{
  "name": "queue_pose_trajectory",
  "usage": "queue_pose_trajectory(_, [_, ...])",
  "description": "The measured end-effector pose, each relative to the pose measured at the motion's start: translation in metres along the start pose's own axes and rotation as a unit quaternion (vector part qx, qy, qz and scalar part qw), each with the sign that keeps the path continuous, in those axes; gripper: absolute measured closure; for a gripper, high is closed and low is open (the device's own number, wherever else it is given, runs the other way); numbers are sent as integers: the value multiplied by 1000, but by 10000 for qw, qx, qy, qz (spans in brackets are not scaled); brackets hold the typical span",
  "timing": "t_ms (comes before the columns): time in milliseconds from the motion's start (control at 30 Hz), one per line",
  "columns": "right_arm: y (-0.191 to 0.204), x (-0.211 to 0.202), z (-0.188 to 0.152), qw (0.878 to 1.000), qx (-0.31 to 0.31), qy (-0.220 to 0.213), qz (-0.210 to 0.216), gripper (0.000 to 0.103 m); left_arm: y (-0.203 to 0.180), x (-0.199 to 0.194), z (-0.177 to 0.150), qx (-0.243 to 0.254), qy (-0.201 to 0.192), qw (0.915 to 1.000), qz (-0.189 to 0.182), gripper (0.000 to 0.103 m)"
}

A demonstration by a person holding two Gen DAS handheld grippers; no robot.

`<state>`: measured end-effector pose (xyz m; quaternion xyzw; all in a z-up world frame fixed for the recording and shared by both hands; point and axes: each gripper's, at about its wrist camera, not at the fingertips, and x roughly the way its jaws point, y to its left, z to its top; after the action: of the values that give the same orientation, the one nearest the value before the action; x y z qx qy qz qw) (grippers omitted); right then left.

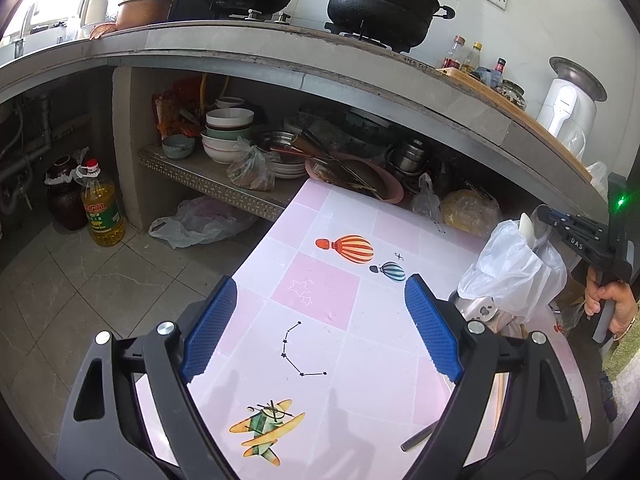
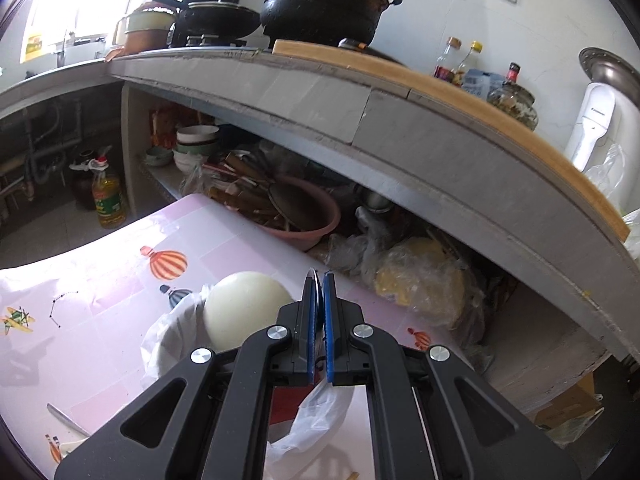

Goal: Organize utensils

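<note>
A person's two handheld grippers work over a pink tablecloth (image 1: 316,292) printed with hot-air balloons, stars and a small plane, spread on a table that stands against a grey kitchen counter (image 1: 248,46).

The left gripper (image 1: 320,328) hangs above the middle of the cloth with its blue pads spread wide and nothing between them.

At the table's right edge stands a metal utensil holder (image 1: 478,310) lined with a white plastic bag (image 1: 508,272). A white spoon (image 1: 526,226) already stands in it, bowl up.

The right gripper (image 2: 319,328) is poised directly over the holder's mouth, its jaws pressed together on a thin metal utensil (image 2: 315,280), of which only a narrow sliver shows above the pads; it looks like a spoon or knife handle, but too little is visible to be sure. In the left wrist view the person's hand (image 1: 608,304) grips that tool's handle at the far right.

More cutlery lies loose near the table's near edge: a dark handle (image 1: 418,436) beside the left gripper's right finger, and a metal piece (image 2: 66,420) at the lower left of the right wrist view.

Under the counter, a shelf carries stacked bowls (image 1: 228,132) and a pink basin (image 2: 308,216) full of utensils; blackened pots (image 1: 380,0) sit on the stove above.
</note>
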<state>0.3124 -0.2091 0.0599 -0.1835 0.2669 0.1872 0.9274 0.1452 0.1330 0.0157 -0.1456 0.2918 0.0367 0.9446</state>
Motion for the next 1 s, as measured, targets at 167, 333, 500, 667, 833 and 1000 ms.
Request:
queue_pose_trajectory(167, [4,6,-5,9999,-8,109,64,99,0,-1,-2,-9,5,10000,14,21])
queue_pose_trajectory(333, [5,15,-14,9996,1,286,88,99,1,-2,-3,-11,13,10000,30,21])
queue_pose_trajectory(500, [4,17,-16,9994,107,306,142,99,1,-2,-2,-12,12,10000,26,21])
queue_pose_trajectory(667, [1,15,-14,9990,217,326,196,99,4,-3,-3,-36,14,10000,35,21])
queue_pose_trajectory(833, [-6,6,-11,9984,408,241,297,97,6,-5,-4,-41,10,10000,33,21])
queue_pose_trajectory(1000, [-14,-12,-7,9964,707,-11,472,96,7,-7,-4,-2,15,10000,21,21])
